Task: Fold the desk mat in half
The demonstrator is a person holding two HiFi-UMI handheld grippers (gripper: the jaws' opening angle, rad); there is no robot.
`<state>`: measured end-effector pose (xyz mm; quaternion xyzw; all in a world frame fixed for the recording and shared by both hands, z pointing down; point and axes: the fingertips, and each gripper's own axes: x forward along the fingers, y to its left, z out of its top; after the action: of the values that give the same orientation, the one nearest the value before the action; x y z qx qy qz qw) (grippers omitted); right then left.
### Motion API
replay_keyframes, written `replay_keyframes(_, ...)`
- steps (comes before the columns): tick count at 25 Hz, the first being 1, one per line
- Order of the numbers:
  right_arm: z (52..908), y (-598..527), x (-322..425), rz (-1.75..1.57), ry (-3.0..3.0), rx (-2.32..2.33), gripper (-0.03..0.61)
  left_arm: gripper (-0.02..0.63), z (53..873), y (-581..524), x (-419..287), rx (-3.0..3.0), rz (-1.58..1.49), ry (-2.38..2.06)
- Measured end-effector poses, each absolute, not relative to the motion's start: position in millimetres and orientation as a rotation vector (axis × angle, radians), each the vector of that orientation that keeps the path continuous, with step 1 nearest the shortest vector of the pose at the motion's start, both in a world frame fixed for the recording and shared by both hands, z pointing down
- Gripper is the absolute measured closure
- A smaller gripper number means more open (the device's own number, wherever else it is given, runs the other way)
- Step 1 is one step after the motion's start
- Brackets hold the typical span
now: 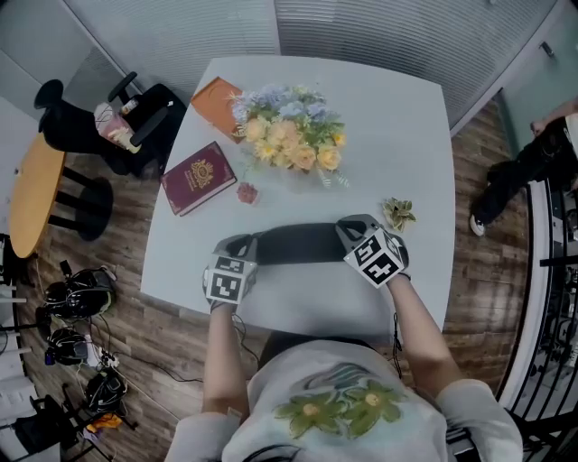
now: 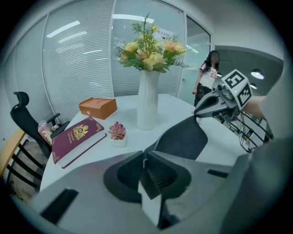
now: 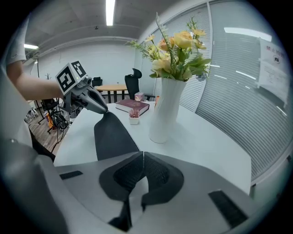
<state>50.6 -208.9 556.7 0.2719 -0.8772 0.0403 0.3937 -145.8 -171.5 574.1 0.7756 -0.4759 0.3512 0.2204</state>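
While you hold it just in front of the tall white ceramic vase [image 2: 148, 103], the dark grey flexible desk mat [image 1: 298, 244] spans both grippers: left gripper [image 1: 245, 246] pinches one end, right gripper [image 1: 349, 231] pinches the other.

Office, blind-covered glass partitions [image 2: 78, 59], black swivel chair [image 2: 24, 119], white table [image 1: 406, 126], ceiling strip light [image 3: 110, 11], wood-look floor [image 1: 172, 334].

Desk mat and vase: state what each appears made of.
Desk mat: thin flexible sheet, probably faux leather or rubber; matte dark grey, curving smoothly without creasing.
Vase: likely glazed ceramic, possibly plastic; smooth white with a soft sheen.
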Motion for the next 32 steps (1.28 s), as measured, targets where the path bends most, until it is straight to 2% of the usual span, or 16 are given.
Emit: replay_keyframes(32,650,-229,42,0.187,-2.119,0.586,0.557,0.58,652,-185,-151,1.987,1.091,-1.226)
